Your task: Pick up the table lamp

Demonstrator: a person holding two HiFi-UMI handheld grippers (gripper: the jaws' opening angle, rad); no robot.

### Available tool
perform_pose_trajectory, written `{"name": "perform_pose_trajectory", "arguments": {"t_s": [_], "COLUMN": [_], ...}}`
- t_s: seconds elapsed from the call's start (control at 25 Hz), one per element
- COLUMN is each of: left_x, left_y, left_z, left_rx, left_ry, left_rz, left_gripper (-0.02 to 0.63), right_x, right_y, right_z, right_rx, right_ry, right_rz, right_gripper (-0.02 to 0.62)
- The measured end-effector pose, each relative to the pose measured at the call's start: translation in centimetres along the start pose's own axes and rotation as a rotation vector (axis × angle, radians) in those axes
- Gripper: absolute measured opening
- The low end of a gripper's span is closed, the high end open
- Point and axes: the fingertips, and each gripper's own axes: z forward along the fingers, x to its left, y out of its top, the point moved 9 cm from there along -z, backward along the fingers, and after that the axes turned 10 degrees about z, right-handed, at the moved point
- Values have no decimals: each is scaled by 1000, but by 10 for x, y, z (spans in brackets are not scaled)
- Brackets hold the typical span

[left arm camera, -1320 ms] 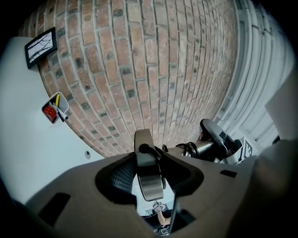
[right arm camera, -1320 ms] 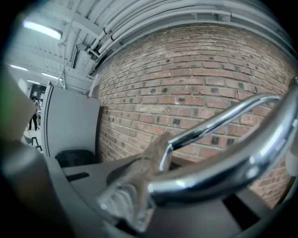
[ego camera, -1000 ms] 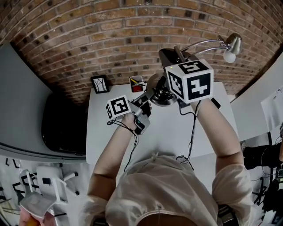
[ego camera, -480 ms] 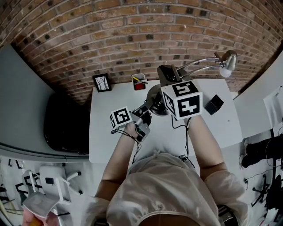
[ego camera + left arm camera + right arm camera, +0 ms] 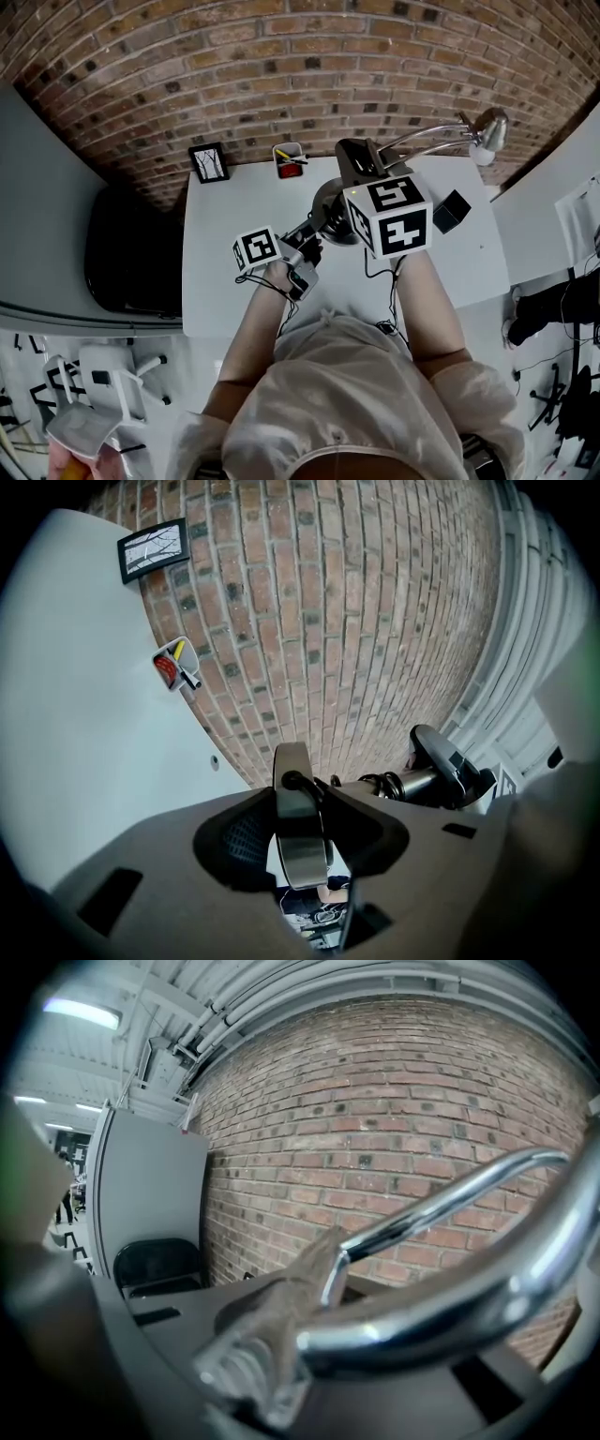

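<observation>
The table lamp has a round metal base (image 5: 328, 201), two chrome arms (image 5: 427, 139) and a small shade with a white bulb (image 5: 488, 131). My left gripper (image 5: 312, 232) is shut on the rim of the base, which stands edge-on between the jaws in the left gripper view (image 5: 300, 841). Partly hidden under its marker cube, my right gripper (image 5: 367, 180) is shut on the lamp's lower chrome arm (image 5: 441, 1312) near the joint. The lamp hangs close over the white table (image 5: 234, 281). Whether the base touches the table I cannot tell.
Against the brick wall stand a small picture frame (image 5: 208, 161) and a red pen cup (image 5: 290, 159). A black cube (image 5: 451, 210) lies on the table's right part. A black chair (image 5: 131, 248) is left of the table. Cables hang from both grippers.
Both grippers have come down with the lamp, away from the camera and toward the table top. The grips on base and arm are unchanged.
</observation>
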Motion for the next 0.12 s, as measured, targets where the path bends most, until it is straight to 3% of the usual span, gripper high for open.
{"name": "perform_pose_trajectory", "arguments": {"t_s": [0.12], "left_x": [1], "left_y": [-3], "left_z": [-2], "left_rx": [3], "left_ry": [5], "left_rz": [-1], "left_gripper": [163], "right_x": [0], "right_y": [-3], "right_z": [-1], "right_rx": [2], "right_ry": [4], "right_rz": [2], "right_gripper": [25]}}
